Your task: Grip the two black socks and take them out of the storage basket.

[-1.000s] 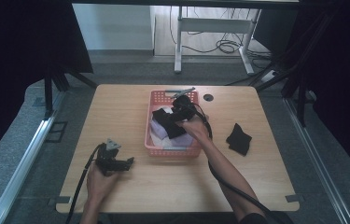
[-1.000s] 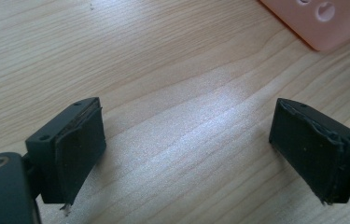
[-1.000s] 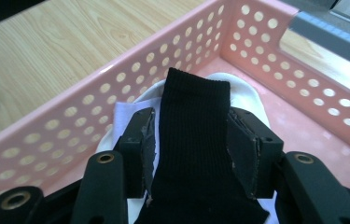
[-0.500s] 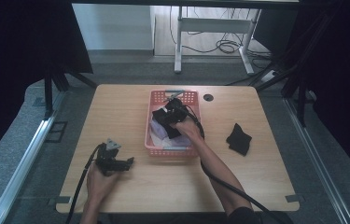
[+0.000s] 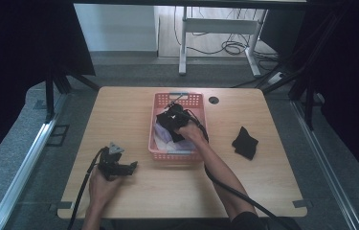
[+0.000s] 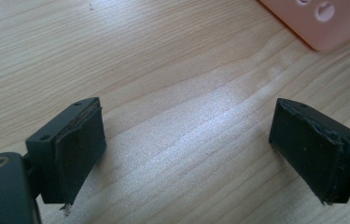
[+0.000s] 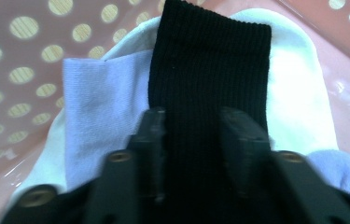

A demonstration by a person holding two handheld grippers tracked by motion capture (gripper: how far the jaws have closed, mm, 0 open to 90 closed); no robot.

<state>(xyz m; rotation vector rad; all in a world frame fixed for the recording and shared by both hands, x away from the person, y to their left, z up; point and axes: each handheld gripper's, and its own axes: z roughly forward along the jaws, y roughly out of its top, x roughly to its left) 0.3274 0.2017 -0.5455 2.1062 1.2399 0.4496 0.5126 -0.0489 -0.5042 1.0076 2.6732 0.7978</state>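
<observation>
The right gripper (image 7: 189, 121) had just been closing, and its two black jaws stood narrow with a black sock (image 7: 210, 70) pinched between them. The sock was ribbed knit, dull black, its cuff end lying flat and square-cut beyond the jaws. It lay inside the pink basket (image 7: 18, 60), on top of the other laundry there.

The right gripper view gave the close detail: the ribbing of the sock, a pale lilac cloth (image 7: 102, 102) under its left edge, a white cloth (image 7: 294, 93) under its right edge, and the round holes in the basket wall. The high view gave the wider layout instead: the right gripper (image 5: 173, 116) reached down into the pink basket (image 5: 179, 154) near the middle of the wooden table (image 5: 119, 105), with the black sock (image 5: 170, 129) as a dark patch over pale cloth. A second black sock (image 5: 245, 142) lay on the bare table, well to the right of the basket.

The left gripper (image 6: 189, 154) rested over bare wood, its jaws spread wide with nothing between them; a corner of the basket (image 6: 322, 23) showed at the upper right of the left gripper view. In the high view the left gripper (image 5: 116, 164) sat near the table's front left, apart from the basket.
</observation>
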